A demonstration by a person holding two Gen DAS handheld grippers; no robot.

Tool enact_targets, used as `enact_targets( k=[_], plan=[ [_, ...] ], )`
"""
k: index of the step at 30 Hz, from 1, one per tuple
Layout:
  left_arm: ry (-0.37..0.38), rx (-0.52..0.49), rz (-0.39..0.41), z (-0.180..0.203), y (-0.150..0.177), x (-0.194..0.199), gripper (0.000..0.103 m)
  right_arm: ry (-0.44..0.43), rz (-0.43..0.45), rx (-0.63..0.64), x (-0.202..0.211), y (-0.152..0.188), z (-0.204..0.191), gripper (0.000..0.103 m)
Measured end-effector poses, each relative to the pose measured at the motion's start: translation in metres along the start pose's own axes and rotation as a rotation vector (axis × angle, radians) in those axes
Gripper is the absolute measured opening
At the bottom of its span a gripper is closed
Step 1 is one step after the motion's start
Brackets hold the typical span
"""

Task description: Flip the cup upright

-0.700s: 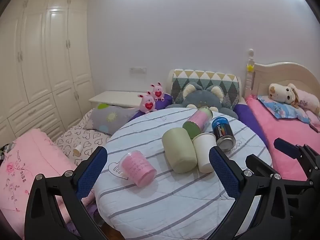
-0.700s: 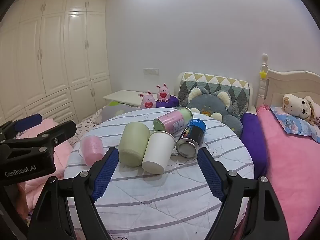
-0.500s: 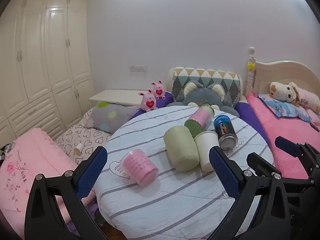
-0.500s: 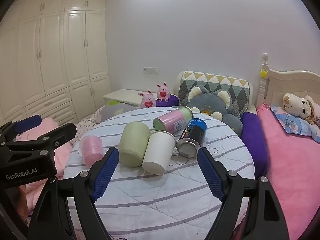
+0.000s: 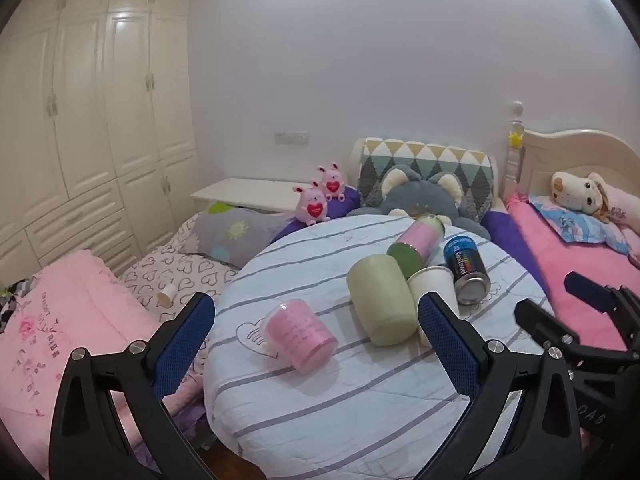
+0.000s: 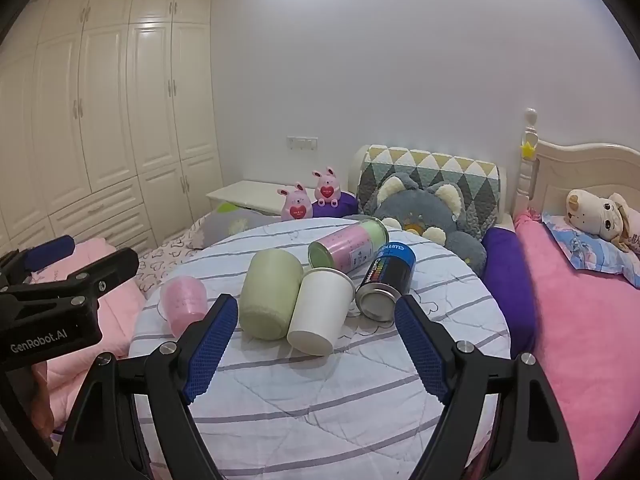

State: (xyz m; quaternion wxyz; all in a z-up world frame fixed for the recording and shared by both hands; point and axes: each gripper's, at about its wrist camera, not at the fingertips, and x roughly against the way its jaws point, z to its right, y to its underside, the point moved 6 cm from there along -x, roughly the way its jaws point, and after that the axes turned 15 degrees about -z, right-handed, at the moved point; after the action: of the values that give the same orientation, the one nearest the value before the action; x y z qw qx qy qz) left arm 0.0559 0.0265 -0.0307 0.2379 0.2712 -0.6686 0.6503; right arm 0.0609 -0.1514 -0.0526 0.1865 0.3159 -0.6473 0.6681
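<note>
Several cups and cans lie on their sides on a round table with a striped cloth [image 5: 340, 408] [image 6: 320, 400]. A pink measuring cup [image 5: 300, 334] [image 6: 184, 306] lies at the left. A green cup [image 5: 382, 300] [image 6: 272, 294] and a white paper cup [image 5: 434, 286] [image 6: 322, 306] lie side by side in the middle. My left gripper [image 5: 316, 348] is open and empty, above the table's near edge. My right gripper [image 6: 312, 344] is open and empty, in front of the white cup. Each gripper shows in the other's view, the right [image 5: 580, 320] and the left [image 6: 60, 292].
A pink-and-green can [image 5: 418, 242] [image 6: 348, 250] and a blue-topped black can [image 5: 466, 270] [image 6: 386, 282] lie behind the cups. A grey plush [image 6: 424, 212] and a bed with pink bedding [image 6: 580, 320] lie behind and right. A pink quilt [image 5: 52, 332] lies left. White wardrobes [image 6: 100, 120] stand at the far left.
Both grippers have drawn back and risen slightly; the table and cups sit a little lower and farther in both views. Nothing on the table has moved.
</note>
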Motion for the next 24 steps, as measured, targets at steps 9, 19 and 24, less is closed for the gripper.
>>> enact_targets(
  k=[9,19,24],
  plan=[
    [-0.022,-0.016,-0.029,0.0,0.01,-0.004,0.103,-0.01,0.023,0.016,0.009,-0.004,-0.011,0.082],
    [-0.019,-0.023,-0.026,0.002,0.01,0.001,0.103,-0.012,0.037,0.017,0.016,-0.003,-0.012,0.082],
    [-0.021,-0.031,-0.026,0.006,0.009,0.002,0.103,-0.012,0.042,0.013,0.018,-0.004,-0.011,0.082]
  ],
)
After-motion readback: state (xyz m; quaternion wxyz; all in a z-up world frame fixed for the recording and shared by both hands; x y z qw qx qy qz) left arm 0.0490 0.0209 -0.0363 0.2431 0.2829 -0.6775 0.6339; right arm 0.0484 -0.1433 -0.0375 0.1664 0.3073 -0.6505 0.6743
